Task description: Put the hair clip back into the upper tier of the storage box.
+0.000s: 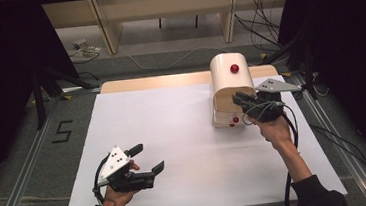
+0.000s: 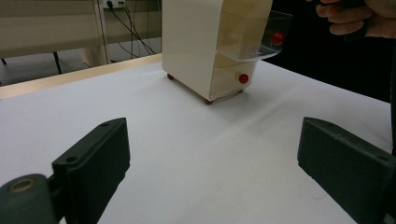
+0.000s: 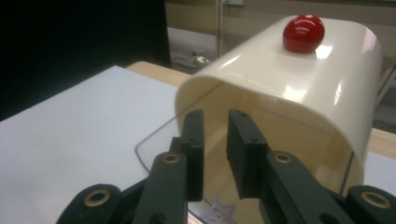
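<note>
Left gripper is resting low over the white table sheet, jaws spread wide, empty.

Far ahead of it, the glossy cream plastic bread-bin-shaped box with red knobs is standing; its clear, thin plastic flap is hanging half open.

Right gripper is sitting at the flap's edge, jaws nearly closed; whether they are pinching it, I cannot tell.

Judgement: light, rigid, slippery shell; the red top knob is offering the surest hold.

Glossy cream plastic box, apparently clear flap, matt table.
</note>
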Demonstrator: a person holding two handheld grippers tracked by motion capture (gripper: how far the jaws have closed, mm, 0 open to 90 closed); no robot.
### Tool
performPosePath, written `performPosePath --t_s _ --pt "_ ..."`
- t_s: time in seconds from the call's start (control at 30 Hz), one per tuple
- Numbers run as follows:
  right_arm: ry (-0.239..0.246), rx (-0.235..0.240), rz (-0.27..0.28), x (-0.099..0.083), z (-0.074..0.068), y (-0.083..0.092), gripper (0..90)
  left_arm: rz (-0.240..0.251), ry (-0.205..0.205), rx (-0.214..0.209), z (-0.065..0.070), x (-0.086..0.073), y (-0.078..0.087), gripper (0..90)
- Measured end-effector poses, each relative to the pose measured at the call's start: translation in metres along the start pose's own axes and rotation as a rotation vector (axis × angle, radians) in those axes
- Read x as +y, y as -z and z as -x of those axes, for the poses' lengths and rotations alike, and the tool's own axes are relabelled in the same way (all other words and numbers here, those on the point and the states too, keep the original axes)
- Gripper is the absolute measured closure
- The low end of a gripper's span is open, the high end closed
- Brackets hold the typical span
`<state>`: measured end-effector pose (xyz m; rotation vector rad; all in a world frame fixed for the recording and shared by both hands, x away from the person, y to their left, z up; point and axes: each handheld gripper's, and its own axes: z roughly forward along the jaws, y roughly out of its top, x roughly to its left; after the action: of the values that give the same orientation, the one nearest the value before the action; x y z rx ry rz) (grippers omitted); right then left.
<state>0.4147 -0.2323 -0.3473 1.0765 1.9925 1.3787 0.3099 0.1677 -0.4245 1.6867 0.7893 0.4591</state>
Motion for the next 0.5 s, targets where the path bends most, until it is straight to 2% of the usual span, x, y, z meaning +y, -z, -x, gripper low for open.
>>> performPosePath --t_s 0.1,0.13,0.27,0.37,0.5 --pt "0.0 0.021 0.018 0.002 -0.002 0.003 73.4 0.0 0.002 0.0 0.0 0.0 0.0 8.9" --pt "-0.004 0.052 0.044 0.004 -0.004 0.006 71.1 -0.001 0.003 0.0 -0.001 0.0 0.0 8.9" --pt "-0.001 0.087 0.063 0.006 -0.011 0.008 67.6 -0.001 0.002 0.0 0.0 0.0 0.0 8.8" --pt "0.013 0.103 0.068 0.006 -0.015 0.008 65.2 0.0 0.001 -0.001 0.0 0.0 0.0 8.8" --pt "0.008 0.125 0.083 0.007 -0.019 0.01 62.9 0.0 0.002 -0.002 0.0 0.0 0.0 8.8"
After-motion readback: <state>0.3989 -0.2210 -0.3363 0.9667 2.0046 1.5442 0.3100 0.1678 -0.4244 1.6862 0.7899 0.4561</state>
